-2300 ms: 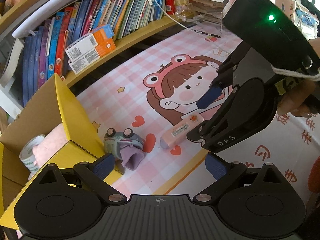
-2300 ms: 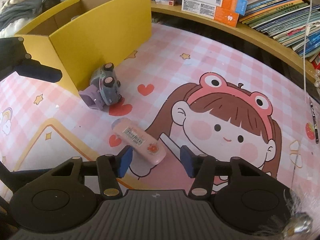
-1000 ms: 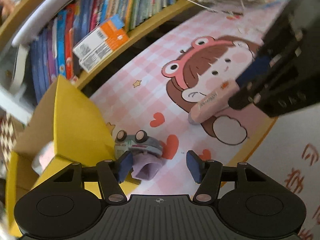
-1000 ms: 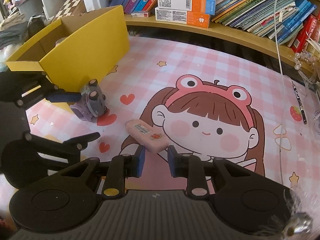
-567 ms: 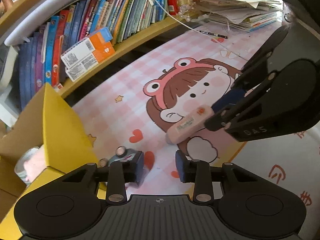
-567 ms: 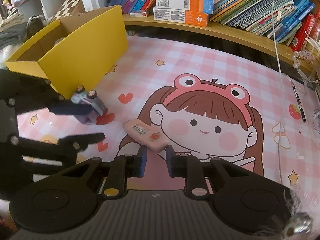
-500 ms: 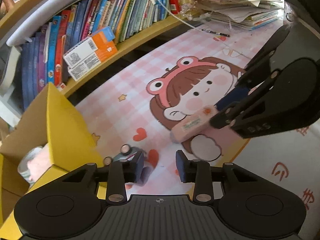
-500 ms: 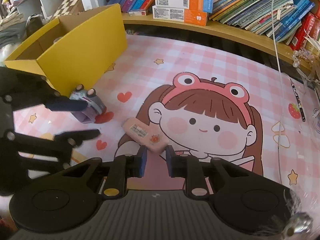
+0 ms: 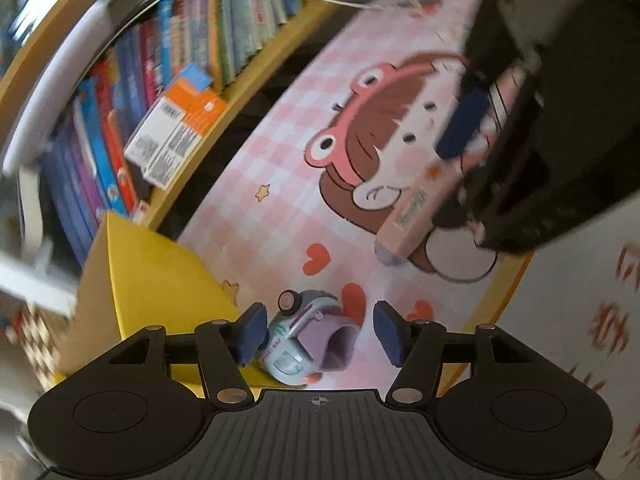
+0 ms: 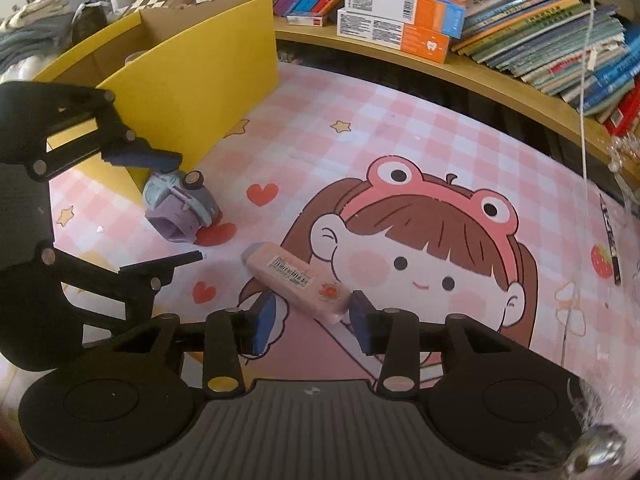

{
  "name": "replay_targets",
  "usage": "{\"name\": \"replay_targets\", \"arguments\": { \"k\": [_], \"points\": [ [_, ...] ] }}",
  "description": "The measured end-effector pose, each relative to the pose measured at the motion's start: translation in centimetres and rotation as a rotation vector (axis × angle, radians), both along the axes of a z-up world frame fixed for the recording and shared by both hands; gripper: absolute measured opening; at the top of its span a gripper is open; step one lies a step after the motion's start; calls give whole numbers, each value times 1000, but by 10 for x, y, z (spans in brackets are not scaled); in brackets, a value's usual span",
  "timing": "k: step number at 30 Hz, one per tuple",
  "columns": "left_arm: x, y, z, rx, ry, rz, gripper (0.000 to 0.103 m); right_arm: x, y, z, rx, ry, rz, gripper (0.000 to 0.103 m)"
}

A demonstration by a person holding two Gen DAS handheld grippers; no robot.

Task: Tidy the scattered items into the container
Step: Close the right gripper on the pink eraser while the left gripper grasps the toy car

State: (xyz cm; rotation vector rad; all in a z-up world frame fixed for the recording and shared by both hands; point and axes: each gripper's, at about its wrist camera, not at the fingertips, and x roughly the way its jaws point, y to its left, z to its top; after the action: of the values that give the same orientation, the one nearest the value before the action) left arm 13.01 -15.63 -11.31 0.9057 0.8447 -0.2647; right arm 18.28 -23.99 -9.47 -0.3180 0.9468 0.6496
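Beside the open yellow cardboard box on the tabletop's pink checked cartoon mat, two loose things lie outside it. A small grey and lilac toy car rests on its side just by the box's near corner. A pink oblong eraser-like bar with a barcode label lies a little farther from the box.

The left tool stands spread, its blue pads either side of the toy car without clamping it. The right tool is also spread, straddling the pink bar's near end.

Judging by this, both tools are poised at a grasp: each would need to close squarely on its item, lift clear of the mat, then rise over the box wall before letting go.

Room is tight by the box: the car nearly touches the wall, and the left tool's outer finger sits close against it. Beyond the box a low wooden shelf of books borders the mat.
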Motion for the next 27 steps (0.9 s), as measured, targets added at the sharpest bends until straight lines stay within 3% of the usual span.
{"name": "replay_targets", "arguments": {
  "k": [4, 7, 14, 23, 27],
  "points": [
    [-1, -6, -10, 133, -5, -76, 60, 5, 1, -4, -14, -1, 18, 40],
    [-2, -6, -15, 177, 1, -105, 60, 8, 2, -7, -14, 6, 26, 40],
    [-1, -5, -10, 184, -8, -122, 61, 11, 2, -10, -13, 7, 50, 42],
    [-3, -2, -9, 218, 34, -148, 61, 10, 15, -11, -22, -19, 173, 42],
    [-3, -1, -10, 237, 24, -144, 59, 11, 12, -12, -16, -12, 163, 36]
  ]
}}
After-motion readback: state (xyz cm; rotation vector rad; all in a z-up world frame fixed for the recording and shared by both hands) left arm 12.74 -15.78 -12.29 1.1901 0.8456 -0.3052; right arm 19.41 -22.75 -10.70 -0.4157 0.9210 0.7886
